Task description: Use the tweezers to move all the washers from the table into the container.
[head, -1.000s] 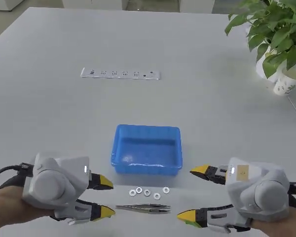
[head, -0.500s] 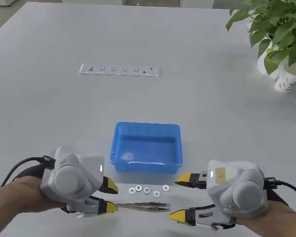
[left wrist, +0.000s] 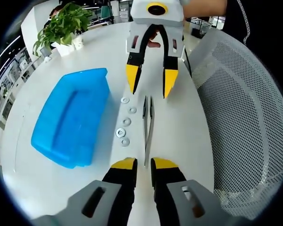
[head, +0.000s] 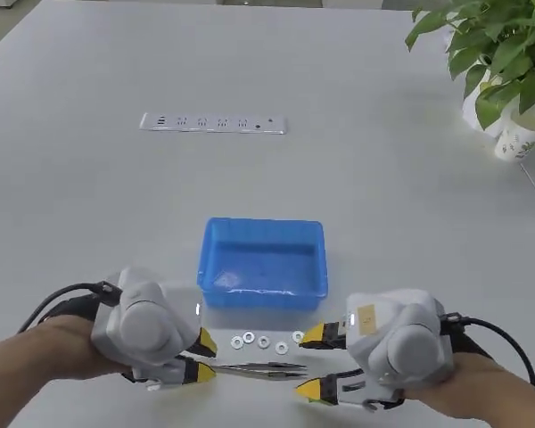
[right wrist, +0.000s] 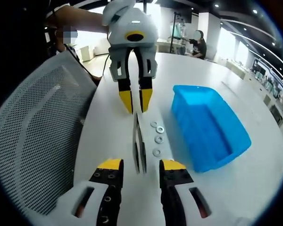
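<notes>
The left gripper (left wrist: 144, 163) is released, its jaws narrowly parted around one end of the tweezers (left wrist: 146, 127). The right gripper (right wrist: 141, 165) gapes wider astride the other end. The slim steel tweezers lie flat on the white table (head: 383, 214). Five small silver washers (head: 264, 341) lie just at 12 o'clock of them, with the blue container (head: 263, 265) beyond and a power strip (head: 212, 123) farther off. At 2 o'clock stand a potted plant (head: 495, 53) and a paper cup (head: 520, 143), its print unreadable.

I see the tweezers (head: 259, 368) lying flat on the table, slim and silvery, with the spread end toward my right. Just beyond them five small metal washers (head: 264, 341) lie flat in a loose row, touching neither the tweezers nor the container (head: 263, 299). The container is a blue rectangular tub, upright and open-topped, just behind the row.
</notes>
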